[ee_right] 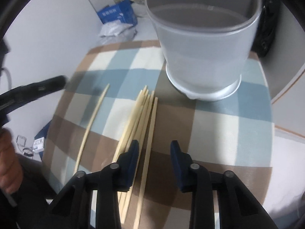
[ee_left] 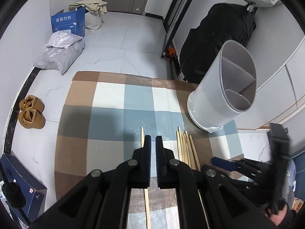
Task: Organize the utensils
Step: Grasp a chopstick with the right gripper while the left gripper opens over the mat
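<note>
From the left wrist camera we see the left gripper (ee_left: 153, 140) with its jaws drawn narrow and nothing between them. One single chopstick (ee_left: 142, 136) lies on the checked cloth (ee_left: 112, 99) just left of the left finger, its length running away from the camera under the gripper. Right of the gripper lies a bundle of chopsticks (ee_left: 185, 147); we count about six tips, all pointing away toward the holder. One white utensil holder (ee_left: 221, 87) stands upright at the far right of the cloth, divided inside into compartments. On the floor are two tan shoes (ee_left: 31, 111) and a blue box (ee_left: 68, 22) printed 套装勿拆. The right gripper (ee_left: 226, 164) shows at the right edge, blurred.

From the right wrist camera we see the right gripper (ee_right: 154, 147) with its jaws partly apart above the near end of the bundle (ee_right: 142, 110); the rightmost stick passes between them, and we cannot tell whether either pad touches it. The single chopstick (ee_right: 93, 120) lies apart to the left, roughly parallel. The holder (ee_right: 205, 43) stands beyond the tips.
</note>
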Motion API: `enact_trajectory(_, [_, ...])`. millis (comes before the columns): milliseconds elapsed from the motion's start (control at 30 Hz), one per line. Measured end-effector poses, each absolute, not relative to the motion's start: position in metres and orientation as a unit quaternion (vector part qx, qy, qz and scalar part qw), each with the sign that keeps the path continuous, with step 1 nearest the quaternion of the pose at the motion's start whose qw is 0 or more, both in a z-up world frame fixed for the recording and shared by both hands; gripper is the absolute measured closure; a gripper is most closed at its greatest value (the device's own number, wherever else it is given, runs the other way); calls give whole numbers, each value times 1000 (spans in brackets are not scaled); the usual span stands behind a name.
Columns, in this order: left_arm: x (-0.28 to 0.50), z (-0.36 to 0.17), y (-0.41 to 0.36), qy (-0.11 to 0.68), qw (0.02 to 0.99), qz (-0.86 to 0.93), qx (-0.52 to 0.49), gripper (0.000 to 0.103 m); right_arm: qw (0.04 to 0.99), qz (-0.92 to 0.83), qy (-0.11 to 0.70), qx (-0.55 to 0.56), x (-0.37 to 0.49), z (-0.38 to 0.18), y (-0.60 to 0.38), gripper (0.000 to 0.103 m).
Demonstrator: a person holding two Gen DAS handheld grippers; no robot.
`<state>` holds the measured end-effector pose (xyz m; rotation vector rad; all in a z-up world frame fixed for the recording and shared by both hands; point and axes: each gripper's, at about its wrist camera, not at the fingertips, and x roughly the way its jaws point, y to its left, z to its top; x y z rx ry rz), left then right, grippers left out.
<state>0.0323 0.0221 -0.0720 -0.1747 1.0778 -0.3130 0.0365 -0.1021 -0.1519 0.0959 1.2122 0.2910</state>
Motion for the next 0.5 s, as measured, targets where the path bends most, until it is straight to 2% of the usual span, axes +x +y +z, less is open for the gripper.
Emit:
enact_trajectory(33, [34,-72,26,510,843,-149,-90,103,807,135,574,35,40,-155,-98,82])
enact_trajectory(200, [41,-68,51,513,836,-157,-118,103,803,104,585,-33,51,-160,-80,84])
enact_trajectory(267, [40,-66,55,514,837,-147,-118,94,800,96,590,-48,55,-160,-74,84])
enact_trajectory(333, [44,-71,61,520,832,-141,-134,73,799,91,592,-55,60,-160,-69,82])
enact_trajectory(500, [46,-80,70,533,824,-125,-143,51,806,81,584,-55,72,-160,-63,86])
